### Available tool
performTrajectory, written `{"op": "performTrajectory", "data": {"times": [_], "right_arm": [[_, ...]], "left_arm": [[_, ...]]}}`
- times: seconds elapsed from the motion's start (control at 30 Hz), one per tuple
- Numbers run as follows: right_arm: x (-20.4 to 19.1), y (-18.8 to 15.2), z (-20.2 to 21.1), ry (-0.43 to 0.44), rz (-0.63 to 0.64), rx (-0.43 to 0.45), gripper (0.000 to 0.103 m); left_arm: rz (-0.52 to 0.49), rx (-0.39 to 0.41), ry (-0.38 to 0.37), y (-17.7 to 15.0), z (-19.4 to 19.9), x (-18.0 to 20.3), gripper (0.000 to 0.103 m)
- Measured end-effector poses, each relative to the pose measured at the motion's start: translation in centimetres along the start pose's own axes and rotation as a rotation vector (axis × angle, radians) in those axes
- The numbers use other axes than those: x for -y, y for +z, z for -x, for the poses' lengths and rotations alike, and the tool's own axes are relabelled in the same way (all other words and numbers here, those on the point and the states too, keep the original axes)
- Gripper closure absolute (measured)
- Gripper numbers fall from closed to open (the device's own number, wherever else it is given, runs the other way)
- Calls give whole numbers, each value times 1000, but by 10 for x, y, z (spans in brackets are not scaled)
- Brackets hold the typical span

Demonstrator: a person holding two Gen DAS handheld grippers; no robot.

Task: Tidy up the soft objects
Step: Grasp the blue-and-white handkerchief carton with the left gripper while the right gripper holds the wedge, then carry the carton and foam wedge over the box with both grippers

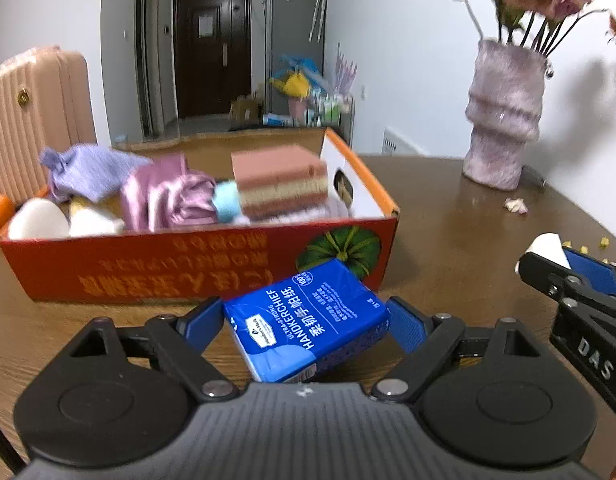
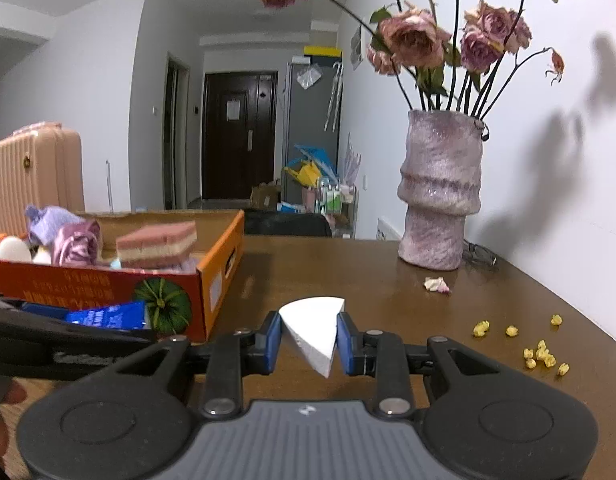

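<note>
Left wrist view: the left gripper [image 1: 305, 318] is placed around a blue handkerchief pack [image 1: 308, 320], which lies tilted on the wooden table [image 1: 448, 240], just in front of the orange cardboard box [image 1: 147, 268]. The blue pads [image 1: 404, 328] are seen at both sides of the pack. The left pad seems to touch its edge, but at the right side a thin gap may be left, so the jaws are judged as open around the pack and a firm hold is not yet made.

In the right wrist view, the right gripper [image 2: 310, 340] is closed on a white wedge sponge [image 2: 314, 330], which is pressed between the two pads and held above the table. The box is seen at the left, already filled with a purple cloth [image 2: 47, 222], a pink satin cloth [image 2: 75, 246] and a layered pink sponge [image 2: 157, 244]. A vase with dried roses [image 2: 442, 196] stands far at the right, well apart from the work.

The step in hand is judged to be the grasp of the pack. For a good result, the pack should be centred between the pads, because it sits slanted and could turn when it is squeezed. The closing should be gentle, as the pack is soft. After that, it should be lifted clear over the near wall of the box. The free place in the box is small, so the pack is best set on top of the cloths.
</note>
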State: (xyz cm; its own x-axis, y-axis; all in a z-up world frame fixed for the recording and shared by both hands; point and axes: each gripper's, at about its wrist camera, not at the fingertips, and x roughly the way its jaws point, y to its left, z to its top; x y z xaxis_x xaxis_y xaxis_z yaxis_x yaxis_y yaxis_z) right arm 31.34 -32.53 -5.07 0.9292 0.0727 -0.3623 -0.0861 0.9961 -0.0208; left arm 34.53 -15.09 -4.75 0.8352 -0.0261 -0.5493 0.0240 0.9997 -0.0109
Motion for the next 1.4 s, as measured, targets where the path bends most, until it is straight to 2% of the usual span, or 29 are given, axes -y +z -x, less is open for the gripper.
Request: {"op": "performTrajectory", "data": {"times": [0.23, 0.43, 0.6, 0.97, 1.4], "right_arm": [[-11, 5, 6, 15, -19, 50, 74], [-27, 13, 6, 37, -38, 93, 74], [-45, 21, -2, 55, -38, 117, 74], [-89, 45, -33, 89, -11, 175, 73], [-130, 67, -91, 142, 21, 182, 73]], "left_arm": [[12, 102, -12, 4, 34, -20, 14], [58, 195, -9, 21, 57, -44, 14], [75, 264, 21, 35, 65, -61, 14], [93, 321, 99, 63, 39, -98, 14], [88, 327, 171, 93, -17, -130, 14]]}}
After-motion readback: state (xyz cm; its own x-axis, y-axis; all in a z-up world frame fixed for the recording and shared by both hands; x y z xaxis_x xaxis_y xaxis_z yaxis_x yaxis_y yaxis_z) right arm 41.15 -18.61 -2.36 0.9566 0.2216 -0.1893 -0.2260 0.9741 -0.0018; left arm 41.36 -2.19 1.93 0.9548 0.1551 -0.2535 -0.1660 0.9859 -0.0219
